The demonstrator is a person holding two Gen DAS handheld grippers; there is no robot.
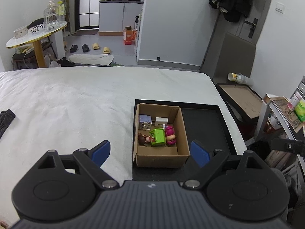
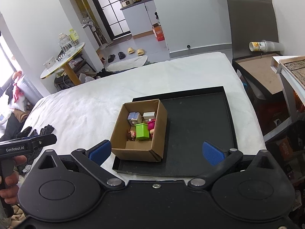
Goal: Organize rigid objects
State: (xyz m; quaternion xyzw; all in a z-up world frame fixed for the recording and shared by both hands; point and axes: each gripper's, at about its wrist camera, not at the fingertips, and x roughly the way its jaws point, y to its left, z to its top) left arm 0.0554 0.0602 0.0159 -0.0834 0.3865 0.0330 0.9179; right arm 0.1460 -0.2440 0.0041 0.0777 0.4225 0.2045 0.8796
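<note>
Centrally, an open cardboard box (image 2: pixel 139 131) sits on the left part of a shallow black tray (image 2: pixel 200 133), which lies on a bed covered by a white sheet (image 2: pixel 85 105). Inside the box are small hard toys: a bright green block-shaped toy (image 2: pixel 142 132), a pink figure (image 2: pixel 151 124) touching its right side, a brown-haired doll figure (image 2: pixel 131 135) lying at its left, and two pale pieces at the back, a bluish-grey one (image 2: pixel 133 116) and a white one (image 2: pixel 149 115).

These toys look like light, stiff plastic that should not give under the pads, though smooth faces may slip. The green block's flat opposite sides seem the safest place to pinch; the rounded figures would be better taken across the body. They are packed close, so reaching one without nudging a neighbour could be awkward. The box itself is probably light and its thin walls would flex if squeezed, so a wall edge or both sides would suit it better. The pale pieces are too small to identify with confidence.

Both claws hover near the box, above the bed. The left gripper (image 1: pixel 150 152) is spread wide and holds nothing, and the right gripper (image 2: pixel 158 151) is likewise spread wide and empty. A person's hand (image 2: pixel 11 179) grips the left tool's handle at the edge of the right view.
</note>
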